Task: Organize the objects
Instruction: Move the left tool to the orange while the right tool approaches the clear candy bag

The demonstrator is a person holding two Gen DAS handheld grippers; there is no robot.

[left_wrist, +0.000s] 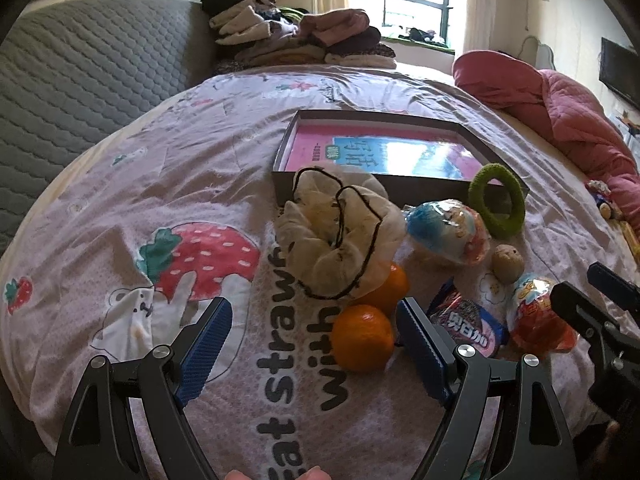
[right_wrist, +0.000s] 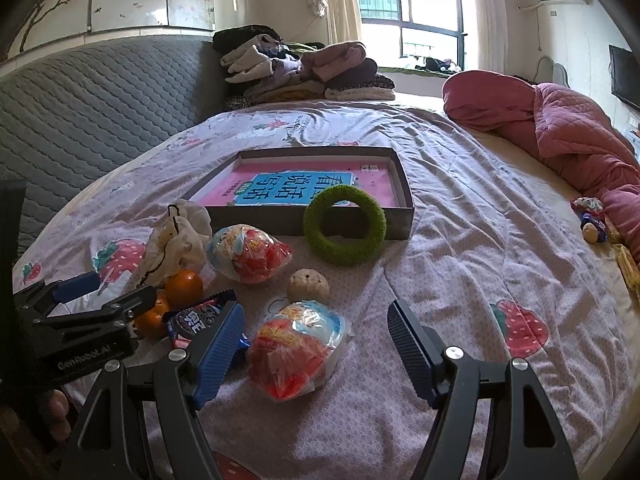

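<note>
Between my left jaws (left_wrist: pixel 314 344), which stand wide apart and grip nothing, sits the nearer orange (left_wrist: pixel 362 338), closer to the right-hand blue pad (left_wrist: pixel 420 354) without clear contact. Just behind it lies a second orange (left_wrist: pixel 390 286), partly tucked under a crumpled cream mesh bag (left_wrist: pixel 336 232) with a dark drawstring. To the right of the pad lies a dark cookie packet (left_wrist: pixel 466 330).

My right jaws (right_wrist: pixel 314 340) are likewise spread wide and empty; a wrapped toy egg (right_wrist: pixel 296 354) in red and blue foil lies on the bedsheet (right_wrist: pixel 460 264) between them, nearer the left pad, apparently untouched. Beyond it rests a small tan ball (right_wrist: pixel 308 286), then a second wrapped egg (right_wrist: pixel 248 254) beside the mesh bag.

Farther on, a green fuzzy ring (right_wrist: pixel 344 226) leans tilted against the near wall of a shallow grey box (right_wrist: pixel 406 196). Inside the box a pink and blue book (right_wrist: pixel 288 188) lies flat.

All these objects gather on the strawberry-print sheet in front of the box; only the book is inside it.

At the back of the bed, a stack of folded clothes (right_wrist: pixel 296 68) stands against the grey quilted headboard (right_wrist: pixel 100 92), and a pink quilt (right_wrist: pixel 560 128) lies bunched at right, below the window (right_wrist: pixel 408 8).
</note>
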